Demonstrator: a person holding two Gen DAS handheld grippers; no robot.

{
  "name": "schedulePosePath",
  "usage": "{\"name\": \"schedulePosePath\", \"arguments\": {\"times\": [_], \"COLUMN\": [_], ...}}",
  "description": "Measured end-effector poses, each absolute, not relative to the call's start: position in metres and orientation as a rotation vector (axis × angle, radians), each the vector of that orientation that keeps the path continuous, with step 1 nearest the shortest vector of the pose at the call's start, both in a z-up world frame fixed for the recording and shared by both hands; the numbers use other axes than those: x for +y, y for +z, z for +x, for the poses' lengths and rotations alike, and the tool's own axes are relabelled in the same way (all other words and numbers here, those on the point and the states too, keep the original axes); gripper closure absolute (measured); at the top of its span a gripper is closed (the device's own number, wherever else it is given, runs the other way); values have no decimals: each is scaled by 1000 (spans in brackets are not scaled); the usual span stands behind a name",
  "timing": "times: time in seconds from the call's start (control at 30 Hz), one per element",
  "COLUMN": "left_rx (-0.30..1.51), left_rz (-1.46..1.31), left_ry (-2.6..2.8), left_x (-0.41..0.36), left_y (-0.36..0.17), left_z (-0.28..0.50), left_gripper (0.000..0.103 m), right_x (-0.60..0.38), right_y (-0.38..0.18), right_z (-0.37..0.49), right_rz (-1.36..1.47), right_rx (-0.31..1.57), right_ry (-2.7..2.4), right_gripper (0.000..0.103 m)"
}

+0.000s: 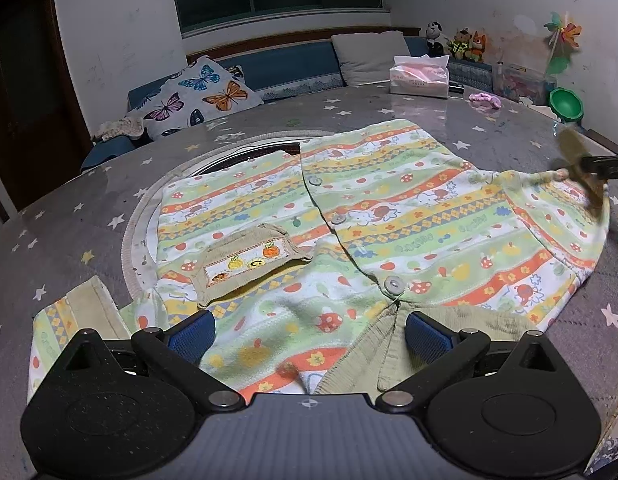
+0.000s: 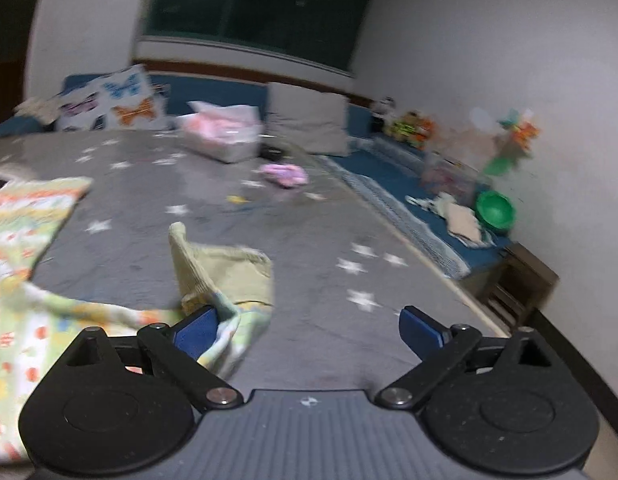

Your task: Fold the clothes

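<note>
A child's striped cardigan (image 1: 349, 216) lies spread front-up across a round table covered by a grey cloth with white stars (image 1: 89, 184), its buttons (image 1: 393, 285) running diagonally down the middle and a small knitted pocket (image 1: 249, 264) on the chest. The collar end lies closest to the left gripper (image 1: 309, 334), whose blue-padded fingers are spread wide apart just above the fabric, one on each side of the neckline, holding nothing. One sleeve (image 1: 65, 328) lies on the cloth at the near left, its ribbed cuff pointing away. The opposite sleeve (image 1: 557, 208) stretches out to the far right, where a blurred dark object sits over its end. From the right wrist view, which is blurred by motion, the right gripper (image 2: 309, 330) also stands wide open; the ribbed sleeve cuff (image 2: 225, 272) stands crumpled just ahead of its left finger, and sleeve fabric drapes against that finger's pad (image 2: 197, 334), though nothing is pinched between the two. The cardigan's far hem lies well inside the table's back edge, leaving bare cloth beyond it. To the right of the cuff the tabletop is open out to its curved rim (image 2: 421, 236). Toward the back sit a tissue pack (image 1: 421, 76) and a small pink cloth item (image 1: 485, 100), both well apart from the cardigan. A blue bench with cushions (image 1: 369, 56) runs behind the table.
</note>
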State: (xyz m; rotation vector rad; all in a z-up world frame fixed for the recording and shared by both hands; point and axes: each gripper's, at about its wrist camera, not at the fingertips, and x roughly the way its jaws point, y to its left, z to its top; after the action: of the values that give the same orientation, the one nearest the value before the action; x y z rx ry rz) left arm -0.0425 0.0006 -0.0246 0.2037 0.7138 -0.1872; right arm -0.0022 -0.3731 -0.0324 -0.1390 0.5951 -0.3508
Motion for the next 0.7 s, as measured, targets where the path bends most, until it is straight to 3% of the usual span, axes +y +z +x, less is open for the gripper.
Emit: {"name": "schedulePosePath", "arguments": {"times": [0.2,0.7], "left_rx": [694,729], "left_rz": [202,164], "left_ry": [-183,-40], "left_x": [2,37], "left_y": [-18,-24], "left_z": [-42,-30], "left_gripper": [0,0], "right_x": [-407,-359], "right_y": [-35,-43], "right_z": [-22,14], "right_rz": [-73,-81], "right_rx": [631,711], "right_ry": [-436,-103], "right_gripper": [4,4]}}
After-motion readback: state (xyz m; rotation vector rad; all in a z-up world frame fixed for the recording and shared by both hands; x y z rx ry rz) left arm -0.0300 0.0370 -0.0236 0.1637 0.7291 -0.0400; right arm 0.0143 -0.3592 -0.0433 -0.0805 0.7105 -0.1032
